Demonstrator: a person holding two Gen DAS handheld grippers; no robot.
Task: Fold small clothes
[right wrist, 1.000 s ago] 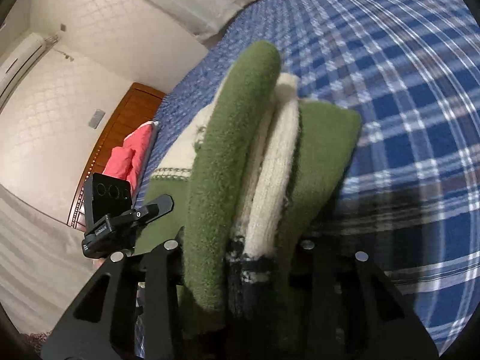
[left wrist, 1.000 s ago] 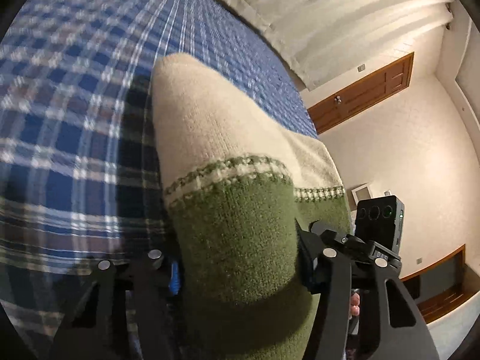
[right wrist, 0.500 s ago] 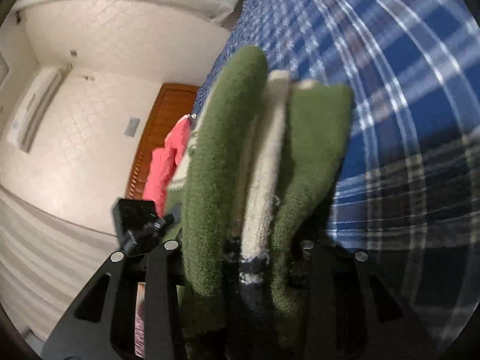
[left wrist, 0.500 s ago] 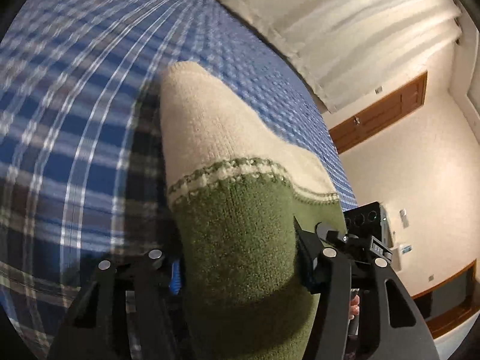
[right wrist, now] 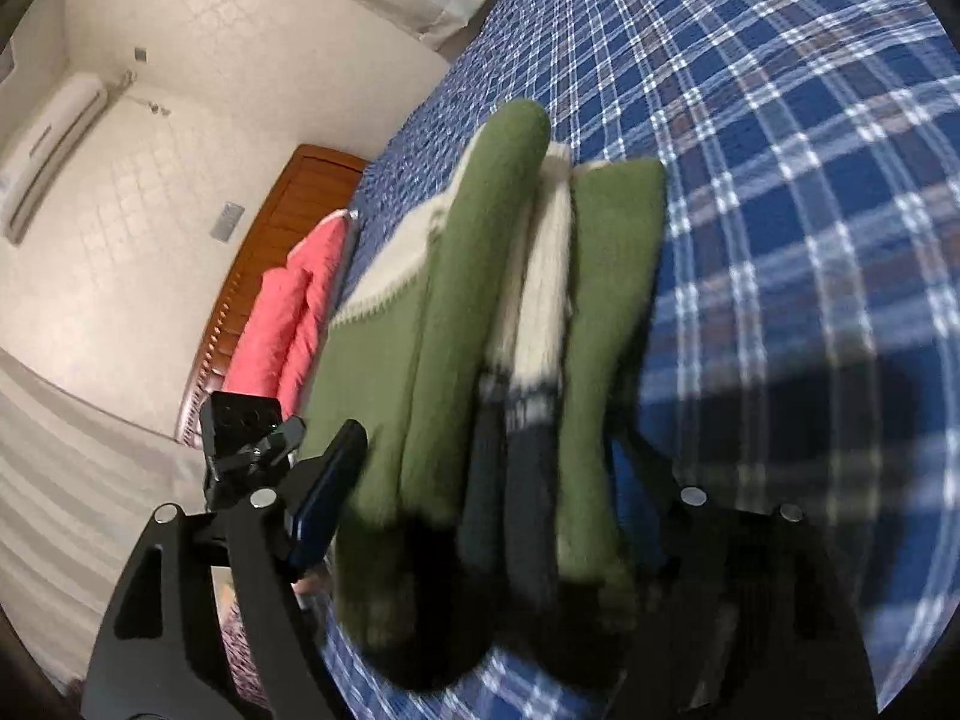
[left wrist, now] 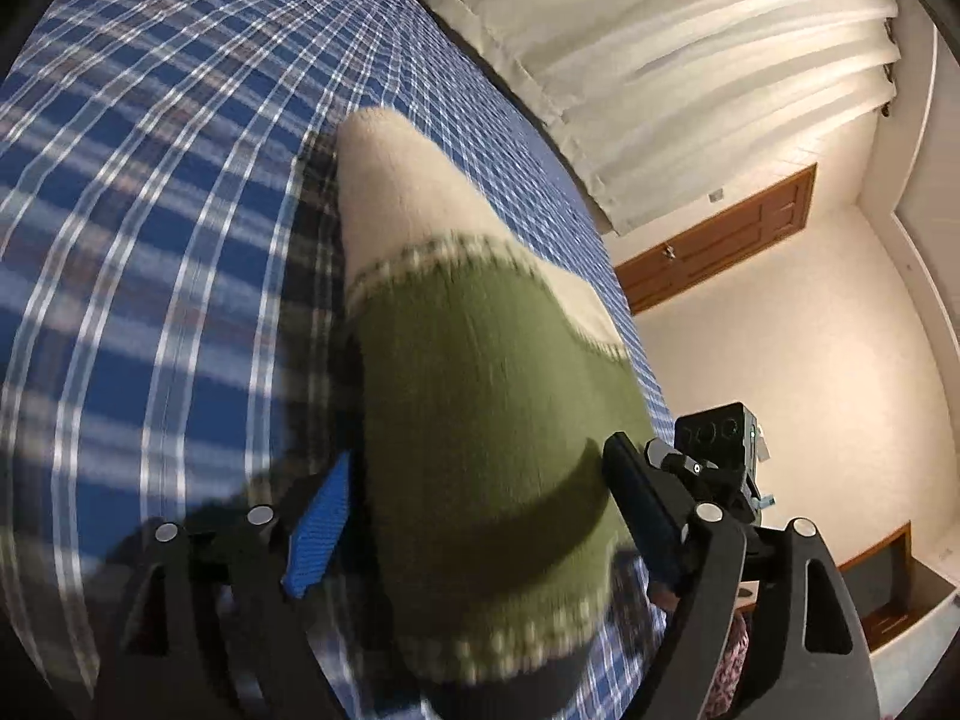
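Both wrist cameras look down along their fingers, very near the folded sweater (left wrist: 480, 408) at 6 o'clock, sharing the plaid bedspread (right wrist: 780, 150).

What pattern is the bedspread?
Blue plaid with white lines; the bedspread shows clearest in the right wrist view.

loads of open bedspread (left wrist: 150, 252) left of and beyond the folded sweater (left wrist: 480, 396), and more bare plaid (right wrist: 810, 192) on its other side. the sweater (right wrist: 480, 324) itself fills the gap between both sets of opening jaws. a pink pillow (right wrist: 288, 312) crowds the headboard (right wrist: 264, 240) end.
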